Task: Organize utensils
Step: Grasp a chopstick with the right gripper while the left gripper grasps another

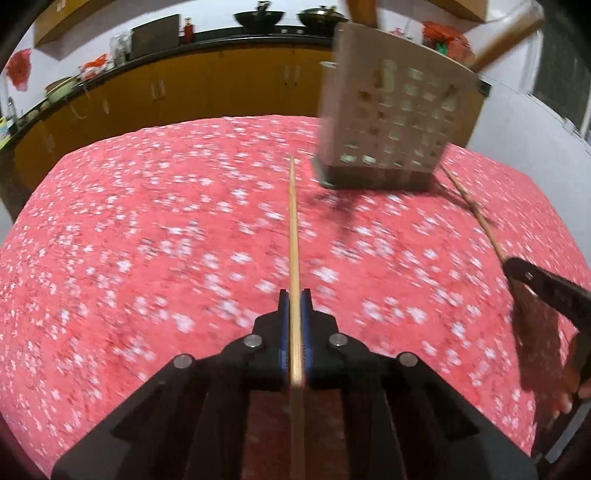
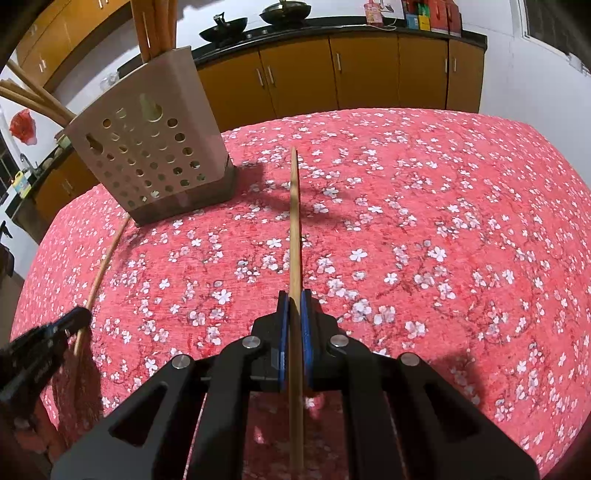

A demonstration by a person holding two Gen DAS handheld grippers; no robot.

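gripping two chopsticks, one (image 1: 293, 236) left gripper (image 1: 294, 302), one (image 2: 295, 229) right gripper (image 2: 294, 302).

A red tablecloth printed with white blossoms (image 2: 424, 240) is filling your lower view, covering the table from nine o'clock round to three. Beyond it, at twelve o'clock, a row of mustard-yellow cabinet doors with thin metal handles (image 2: 332, 85) is running under a black countertop (image 2: 369, 27). Two dark woks (image 2: 223, 28) are sitting on that counter at eleven to twelve o'clock. A red plastic bag (image 2: 23, 127) is hanging on the white wall at nine o'clock.
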